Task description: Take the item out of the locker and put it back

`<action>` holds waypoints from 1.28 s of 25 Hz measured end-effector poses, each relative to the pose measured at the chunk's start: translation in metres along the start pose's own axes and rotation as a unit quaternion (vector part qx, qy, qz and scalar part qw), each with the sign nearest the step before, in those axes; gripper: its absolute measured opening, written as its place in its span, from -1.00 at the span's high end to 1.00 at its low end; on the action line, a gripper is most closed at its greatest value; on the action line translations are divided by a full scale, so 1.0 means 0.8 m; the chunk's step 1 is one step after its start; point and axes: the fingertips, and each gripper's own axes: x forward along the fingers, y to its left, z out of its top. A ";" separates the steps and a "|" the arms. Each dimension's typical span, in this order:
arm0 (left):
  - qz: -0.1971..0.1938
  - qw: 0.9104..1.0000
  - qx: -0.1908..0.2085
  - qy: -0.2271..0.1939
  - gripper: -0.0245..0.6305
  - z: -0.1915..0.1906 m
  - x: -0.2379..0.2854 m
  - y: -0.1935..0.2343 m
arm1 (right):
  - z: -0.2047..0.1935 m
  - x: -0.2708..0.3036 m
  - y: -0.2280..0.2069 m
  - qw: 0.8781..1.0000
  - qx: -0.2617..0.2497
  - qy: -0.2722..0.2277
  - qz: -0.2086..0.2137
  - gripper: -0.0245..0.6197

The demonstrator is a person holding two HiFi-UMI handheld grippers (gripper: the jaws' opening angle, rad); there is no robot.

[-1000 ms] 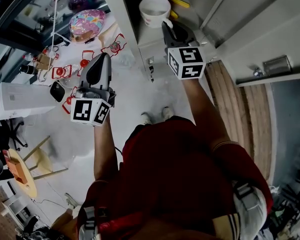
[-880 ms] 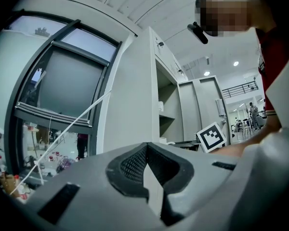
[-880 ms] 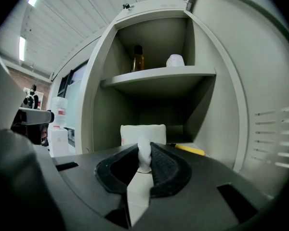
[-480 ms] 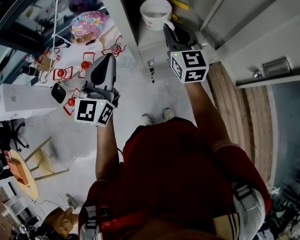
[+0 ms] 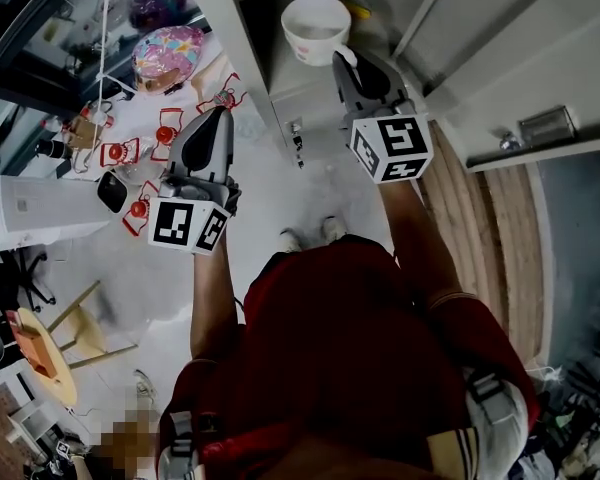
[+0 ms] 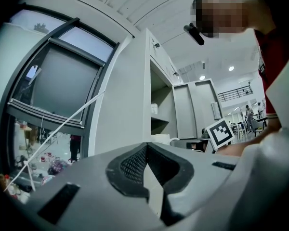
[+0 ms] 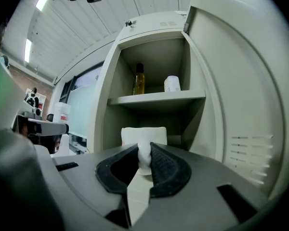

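The right gripper (image 7: pixel 143 159) clamps the mug (image 7: pixel 144 134) by its handle, inside the locker (image 7: pixel 149 24) and under its shelf (image 7: pixel 156 98). The left gripper (image 6: pixel 145 150) is closed and empty, left of the locker. Risk: the narrow handle grip may let the mug pivot and strike the shelf.

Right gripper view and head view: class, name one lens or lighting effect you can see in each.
Right gripper view: the wide lens bows the pale grey metal locker and blackens the corners. Head view: dim overall, with a mosaic patch at lower left.
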 end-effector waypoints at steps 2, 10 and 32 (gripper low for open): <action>-0.004 1.000 0.001 -0.005 0.90 0.004 0.000 -0.003 | 0.007 -0.010 0.000 1.000 0.002 -0.005 0.001 0.79; -0.022 0.999 0.004 -0.028 0.90 0.027 0.001 -0.014 | 0.037 -0.051 0.007 1.000 0.003 -0.022 0.007 0.79; -0.061 0.996 0.016 -0.068 0.90 0.083 -0.013 -0.042 | 0.129 -0.132 0.031 0.996 0.027 -0.073 0.033 0.79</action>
